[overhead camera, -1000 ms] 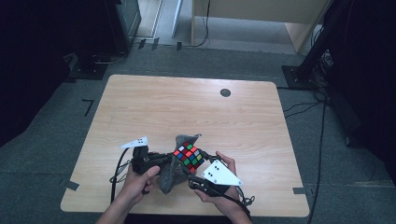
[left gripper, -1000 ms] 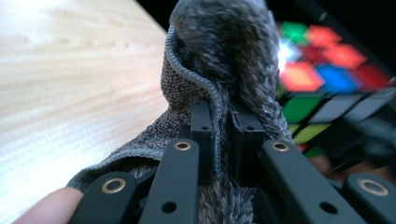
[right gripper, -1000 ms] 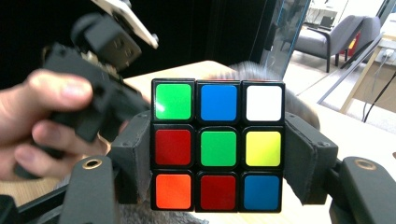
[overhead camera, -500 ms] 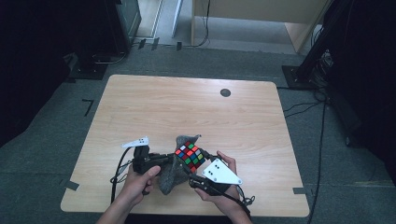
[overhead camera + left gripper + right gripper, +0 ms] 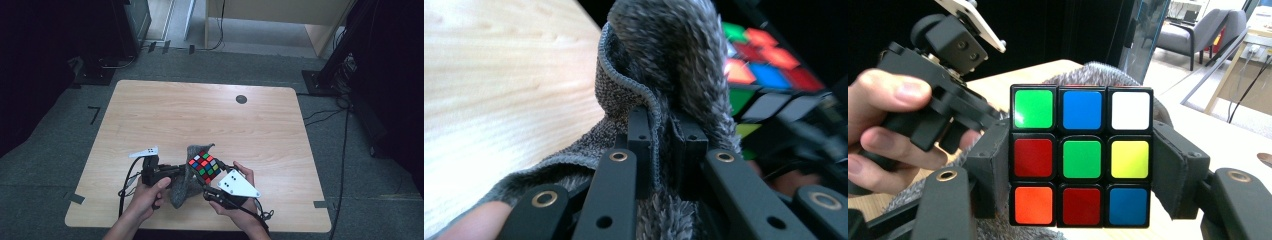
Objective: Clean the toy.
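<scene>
Your right gripper (image 5: 1081, 200) has the cube (image 5: 1081, 156) squarely clamped, one pad on each side of the middle row, jaws about half spread around it. Green centre faces the camera, green, blue, white along the top, orange, red, blue along the bottom. In the high view the cube (image 5: 204, 166) sits raised off the table (image 5: 165, 112), close to the near edge, tipped on a corner, with your right gripper (image 5: 212, 180) coming at it from 5 o'clock.

Your left gripper (image 5: 664, 135) is pinched tight on the cloth (image 5: 659, 55); the two black tips stand almost together with a fold of grey pile squeezed between them. The cloth rises past the tips and curls over at 12 o'clock, and the cube (image 5: 769, 75) shows just behind it at 2 o'clock, blurred but touching or nearly touching the fabric.

From above, your left gripper (image 5: 175, 171) comes in from 9 o'clock of the cube, and the cloth (image 5: 186, 182) hangs between the two grippers, its upper edge against the cube's left face, its lower end down on the wood at 7 o'clock of the cube.
</scene>
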